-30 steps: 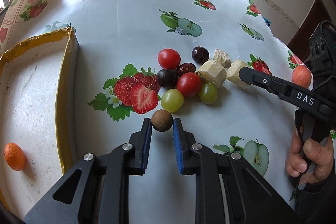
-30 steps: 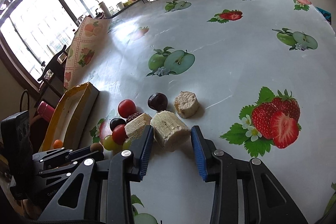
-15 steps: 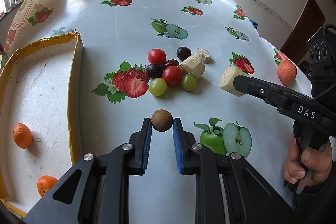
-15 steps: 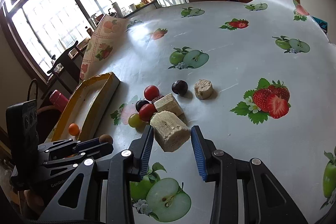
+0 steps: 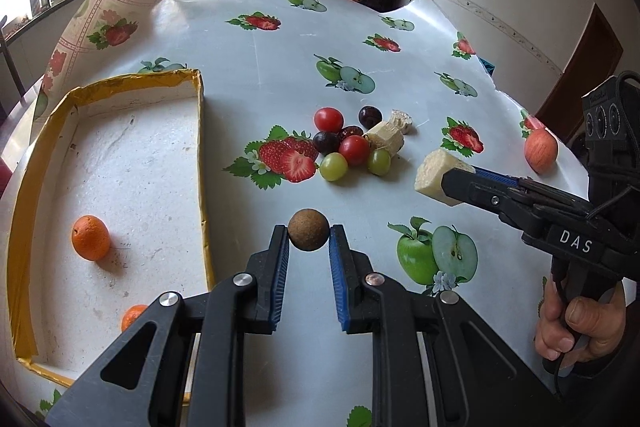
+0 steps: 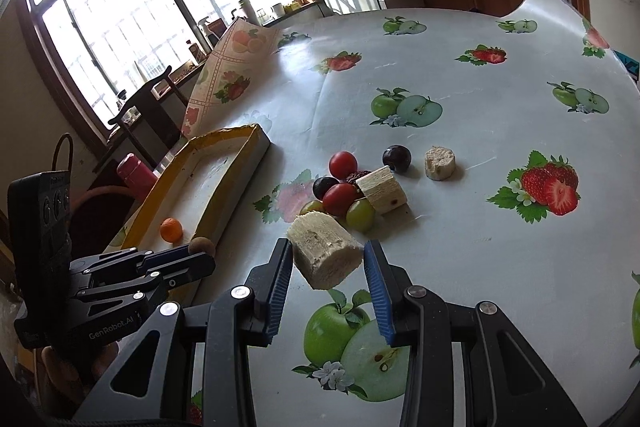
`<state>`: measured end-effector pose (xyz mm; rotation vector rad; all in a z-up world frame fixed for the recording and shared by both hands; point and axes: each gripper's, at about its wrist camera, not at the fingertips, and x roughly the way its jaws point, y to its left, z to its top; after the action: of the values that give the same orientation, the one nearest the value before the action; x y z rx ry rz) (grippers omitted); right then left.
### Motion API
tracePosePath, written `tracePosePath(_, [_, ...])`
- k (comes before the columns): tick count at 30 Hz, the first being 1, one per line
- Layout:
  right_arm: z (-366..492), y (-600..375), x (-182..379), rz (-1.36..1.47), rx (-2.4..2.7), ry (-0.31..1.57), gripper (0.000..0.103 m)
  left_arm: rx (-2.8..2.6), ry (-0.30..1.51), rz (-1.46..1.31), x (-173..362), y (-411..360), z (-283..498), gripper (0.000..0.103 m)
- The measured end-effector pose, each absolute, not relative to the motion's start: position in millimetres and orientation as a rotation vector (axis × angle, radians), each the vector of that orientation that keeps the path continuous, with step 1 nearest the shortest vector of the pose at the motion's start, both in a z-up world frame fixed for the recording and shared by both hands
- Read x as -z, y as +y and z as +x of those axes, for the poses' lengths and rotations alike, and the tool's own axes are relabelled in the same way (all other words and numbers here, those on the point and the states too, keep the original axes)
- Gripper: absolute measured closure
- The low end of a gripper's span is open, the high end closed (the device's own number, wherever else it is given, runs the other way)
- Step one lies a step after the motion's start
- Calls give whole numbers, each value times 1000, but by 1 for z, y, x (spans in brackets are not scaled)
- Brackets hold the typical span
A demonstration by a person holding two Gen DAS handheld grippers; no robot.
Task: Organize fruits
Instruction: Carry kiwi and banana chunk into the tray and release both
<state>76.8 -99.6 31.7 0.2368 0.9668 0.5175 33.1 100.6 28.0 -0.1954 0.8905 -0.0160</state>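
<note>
Left gripper (image 5: 309, 233), clamped on a brown ball (image 5: 309, 229), hangs just right of the tray (image 5: 202, 163); right gripper (image 6: 326, 263), gripping a pale chunk (image 6: 324, 253), is farther away.

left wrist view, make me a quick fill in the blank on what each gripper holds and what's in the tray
The left hand-held gripper is shut on a round ____ ball-shaped fruit.
The right hand-held gripper grips a pale ____ chunk of sugarcane.
The yellow-rimmed white tray holds ____ small orange citrus fruits.

Missing words: brown; cut; two
</note>
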Motion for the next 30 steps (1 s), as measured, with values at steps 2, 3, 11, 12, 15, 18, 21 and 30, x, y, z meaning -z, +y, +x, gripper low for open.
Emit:
tracePosePath(2, [74, -95, -33, 232, -524, 967, 65, 11, 884, -199, -30, 105, 30, 85])
tracePosePath(3, [73, -92, -34, 228, -527, 967, 65, 7, 881, -200, -31, 107, 28, 85])
tracePosePath(11, [65, -68, -40, 203, -559, 964, 65, -25, 864, -214, -35, 128, 16, 85])
tracePosePath(12, [65, -65, -40, 200, -565, 964, 65, -30, 863, -218, -36, 131, 15, 85])
tracePosePath(15, [64, -54, -42, 187, -581, 964, 65, -45, 861, -226, -36, 141, 11, 85])
tracePosePath(18, [63, -43, -42, 179, -598, 966, 65, -56, 857, -236, -36, 150, 7, 85])
tracePosePath(21, [63, -31, -43, 172, -616, 968, 65, -68, 856, -242, -36, 158, 4, 85])
tracePosePath(30, [64, 12, -47, 132, -681, 970, 65, -120, 855, -253, -37, 190, 2, 85])
